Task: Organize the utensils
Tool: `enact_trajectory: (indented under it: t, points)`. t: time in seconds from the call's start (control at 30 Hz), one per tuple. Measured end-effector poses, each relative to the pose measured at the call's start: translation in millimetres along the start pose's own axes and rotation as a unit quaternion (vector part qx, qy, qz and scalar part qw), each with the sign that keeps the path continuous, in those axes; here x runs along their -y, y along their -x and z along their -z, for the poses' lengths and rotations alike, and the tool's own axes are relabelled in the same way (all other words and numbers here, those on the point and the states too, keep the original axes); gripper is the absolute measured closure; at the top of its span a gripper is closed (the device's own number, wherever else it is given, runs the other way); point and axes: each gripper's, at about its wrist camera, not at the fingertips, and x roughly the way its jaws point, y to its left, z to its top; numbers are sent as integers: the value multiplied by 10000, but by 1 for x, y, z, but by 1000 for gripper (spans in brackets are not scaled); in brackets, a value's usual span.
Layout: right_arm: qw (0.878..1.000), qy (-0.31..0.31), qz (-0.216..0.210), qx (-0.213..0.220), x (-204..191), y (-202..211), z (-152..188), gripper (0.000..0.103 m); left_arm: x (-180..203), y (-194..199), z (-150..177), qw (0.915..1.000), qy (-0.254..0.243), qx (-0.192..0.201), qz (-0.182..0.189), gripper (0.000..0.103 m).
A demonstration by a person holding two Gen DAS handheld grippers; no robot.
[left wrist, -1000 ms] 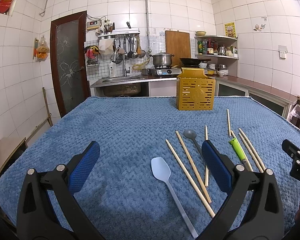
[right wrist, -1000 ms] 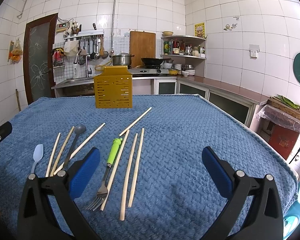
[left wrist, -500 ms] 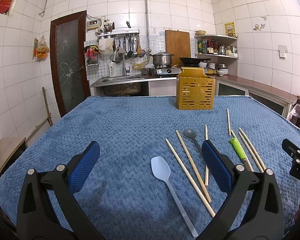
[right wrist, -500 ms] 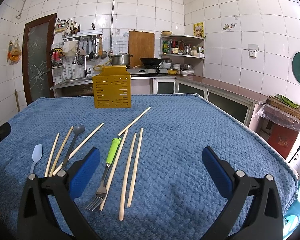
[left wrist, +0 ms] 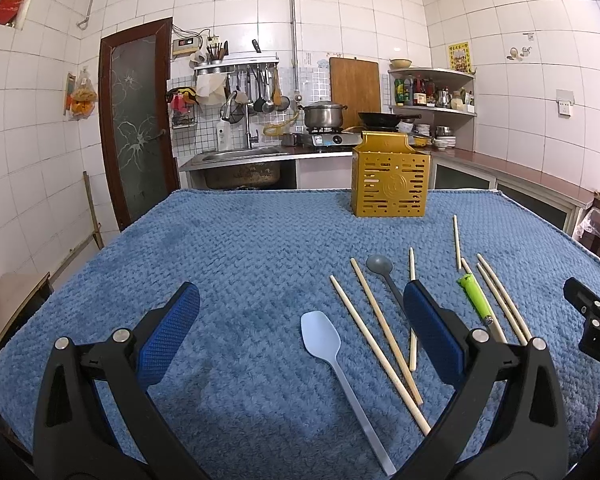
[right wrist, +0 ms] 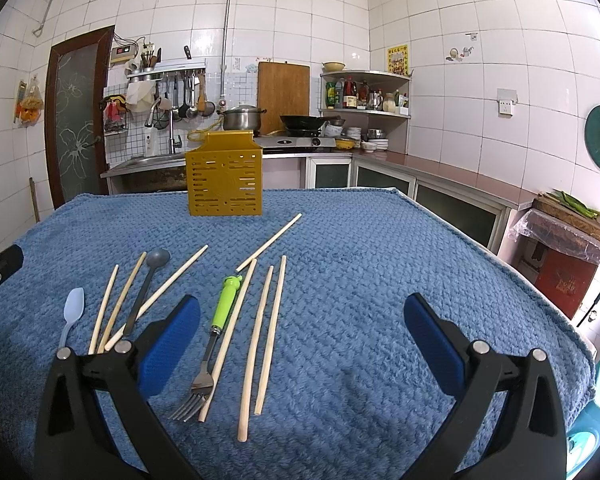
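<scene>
Above the blue cloth, both grippers' fingers gape wide, holding nothing.

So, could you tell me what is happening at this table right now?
A person holds a two-finger tool in each hand over a blue cloth, about to sort utensils. Both the left tool and the right tool are open and empty. The chopsticks, green-handled fork, grey spoon and pale blue spoon lie loose on the cloth. The yellow holder stands beyond them; nothing shows above its rim.
</scene>
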Motion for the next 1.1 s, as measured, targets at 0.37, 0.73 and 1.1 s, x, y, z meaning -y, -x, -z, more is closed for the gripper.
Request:
enact_trajectory:
  t: [0.37, 0.73, 1.1]
  points:
    - [10000, 21, 2, -5, 0, 0, 0, 4, -2, -5, -2, 9999, 13, -85, 70, 5]
    - [9998, 174, 47, -2, -1, -4, -6, 4, -7, -20, -9, 9993, 72, -368, 4, 5]
    - [9970, 180, -81, -753, -3, -67, -29, 4, -4, -73, -10, 9916, 51, -1279, 157, 5]
